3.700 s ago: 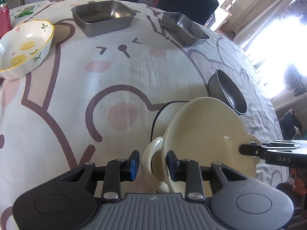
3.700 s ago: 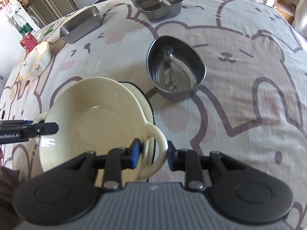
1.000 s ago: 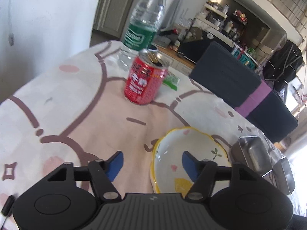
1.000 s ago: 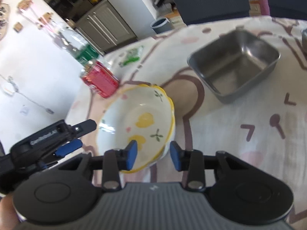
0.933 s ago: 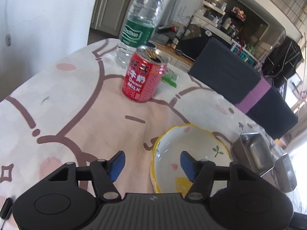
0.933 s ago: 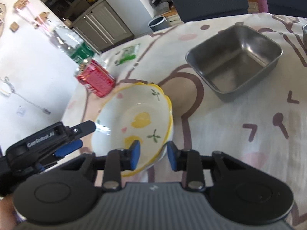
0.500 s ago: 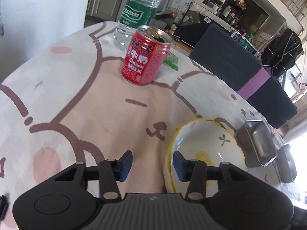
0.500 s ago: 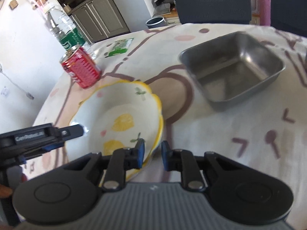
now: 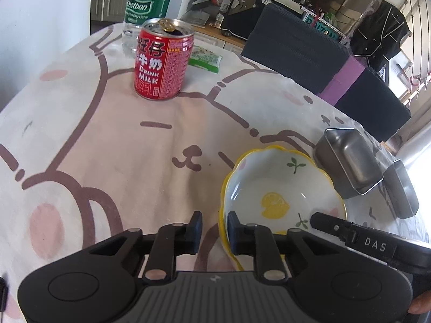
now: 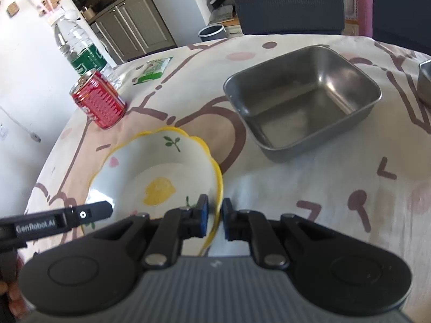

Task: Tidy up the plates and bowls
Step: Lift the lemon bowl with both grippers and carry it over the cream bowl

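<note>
— Where is the bowl?

— The scalloped bowl [image 9: 280, 188], white with a yellow rim and lemon print, sits on the table [image 9: 150, 167] near its left edge, on the bear-print cloth. Both grippers are on it, at opposite sides of the rim.

— The left one?

— The left gripper [image 9: 211, 231] has its fingers [image 9: 233, 228] straddling the rim on the side toward the table's left edge: one blue pad inside the bowl against the wall, the other outside with a gap to the rim. So narrowed around the rim, not visibly clamped.

— And the right?

— The right gripper [image 10: 214, 215] has its fingers [image 10: 202, 212] drawn in on the opposite rim, one pad inside, one outside, the yellow edge squeezed between them.

— What else is on the table?

— A red milk can [image 9: 163, 62] stands toward the far left corner, with a water bottle [image 9: 146, 8] just behind it and a green packet [image 9: 204, 59] beside that. A steel tray [image 10: 301, 97] lies near the bowl, toward the far edge, and a second steel tray [image 9: 401, 191] sits beyond it.
</note>
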`<state>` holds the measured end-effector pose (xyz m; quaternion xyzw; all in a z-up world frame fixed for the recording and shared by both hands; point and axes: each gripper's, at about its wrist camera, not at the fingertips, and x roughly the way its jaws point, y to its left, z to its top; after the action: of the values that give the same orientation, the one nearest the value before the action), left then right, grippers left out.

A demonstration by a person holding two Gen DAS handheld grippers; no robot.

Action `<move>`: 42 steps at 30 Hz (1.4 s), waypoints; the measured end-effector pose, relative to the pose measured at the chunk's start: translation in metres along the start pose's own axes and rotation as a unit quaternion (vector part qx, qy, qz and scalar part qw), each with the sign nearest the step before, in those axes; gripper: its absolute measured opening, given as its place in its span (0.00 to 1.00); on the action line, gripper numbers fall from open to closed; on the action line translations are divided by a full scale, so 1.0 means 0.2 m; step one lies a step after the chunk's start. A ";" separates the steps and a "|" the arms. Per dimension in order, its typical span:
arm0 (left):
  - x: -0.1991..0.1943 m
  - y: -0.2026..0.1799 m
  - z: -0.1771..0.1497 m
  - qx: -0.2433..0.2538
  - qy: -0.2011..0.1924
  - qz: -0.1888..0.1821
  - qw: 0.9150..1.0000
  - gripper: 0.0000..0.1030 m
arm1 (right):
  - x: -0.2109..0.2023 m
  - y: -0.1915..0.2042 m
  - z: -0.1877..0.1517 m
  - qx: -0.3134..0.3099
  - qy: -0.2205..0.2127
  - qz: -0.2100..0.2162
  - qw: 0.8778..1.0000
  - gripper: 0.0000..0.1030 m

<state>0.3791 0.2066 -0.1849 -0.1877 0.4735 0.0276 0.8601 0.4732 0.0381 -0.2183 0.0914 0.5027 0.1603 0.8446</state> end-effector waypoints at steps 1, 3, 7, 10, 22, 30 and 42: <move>0.00 0.00 0.00 0.002 0.002 -0.001 1.000 0.18 | 0.00 -0.01 0.00 0.004 0.002 0.003 1.000 0.14; 0.02 -0.01 0.00 0.006 0.003 0.000 1.000 0.17 | 0.00 -0.04 0.01 0.021 0.005 0.014 1.000 0.13; 0.04 -0.01 0.01 0.005 0.003 -0.005 1.000 0.17 | 0.00 -0.06 0.01 0.039 0.011 0.022 0.999 0.11; 0.05 0.00 0.01 -0.003 0.007 -0.011 1.000 0.17 | 0.00 -0.05 0.01 0.032 0.010 0.019 0.999 0.11; 0.03 -0.03 0.00 0.016 0.012 -0.005 1.000 0.09 | -0.01 0.06 0.00 -0.046 0.008 -0.019 0.999 0.13; 0.01 -0.04 -0.02 0.027 0.007 0.007 1.000 0.09 | -0.01 0.04 0.00 -0.046 0.011 -0.006 0.999 0.10; -0.25 -0.17 -0.05 0.042 -0.032 0.003 0.999 0.09 | -0.23 0.05 -0.01 -0.046 -0.015 0.008 0.999 0.10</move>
<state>0.3509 0.1773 -0.1391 -0.1493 0.4470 0.0164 0.8818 0.4482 0.0297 -0.1784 0.0587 0.4814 0.1889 0.8539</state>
